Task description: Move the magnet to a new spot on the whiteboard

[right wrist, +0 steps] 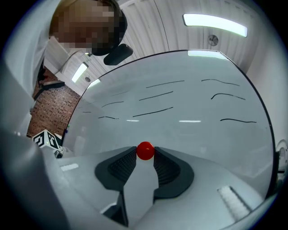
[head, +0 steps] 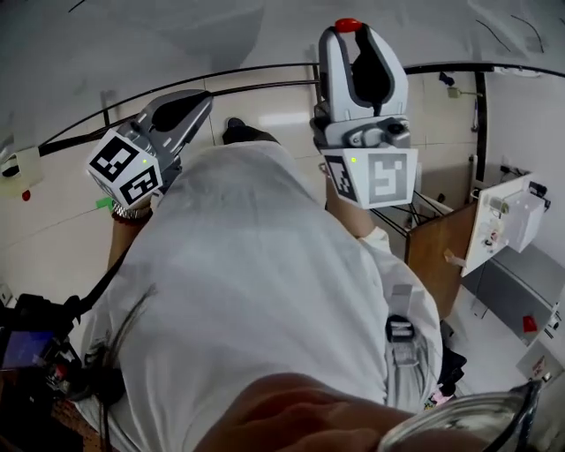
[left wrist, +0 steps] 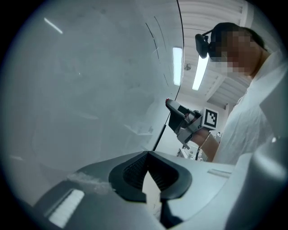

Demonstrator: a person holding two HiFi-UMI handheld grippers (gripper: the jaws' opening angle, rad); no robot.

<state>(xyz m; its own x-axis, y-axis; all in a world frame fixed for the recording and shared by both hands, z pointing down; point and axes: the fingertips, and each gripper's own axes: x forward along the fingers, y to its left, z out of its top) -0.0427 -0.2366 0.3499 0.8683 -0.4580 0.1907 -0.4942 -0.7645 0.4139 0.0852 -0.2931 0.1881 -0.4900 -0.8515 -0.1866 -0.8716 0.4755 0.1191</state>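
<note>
A small red round magnet [right wrist: 145, 151] is pinched between the tips of my right gripper [right wrist: 145, 155], which is shut on it. In the head view the magnet [head: 347, 24] sits at the top of the right gripper [head: 350, 32], held up against the whiteboard [head: 177, 44]; whether it touches the board I cannot tell. My left gripper [head: 201, 99] is raised at the left beside the board, its jaws shut tip to tip with nothing between them [left wrist: 147, 156]. The left gripper view also shows the right gripper [left wrist: 180, 117] further along the whiteboard [left wrist: 90, 81].
Black marker strokes [right wrist: 157, 96] cross the whiteboard [right wrist: 189, 112] above the magnet. A wooden cabinet [head: 439, 252] and a white box [head: 508, 221] stand at the right. The person's white shirt [head: 256, 300] fills the lower head view.
</note>
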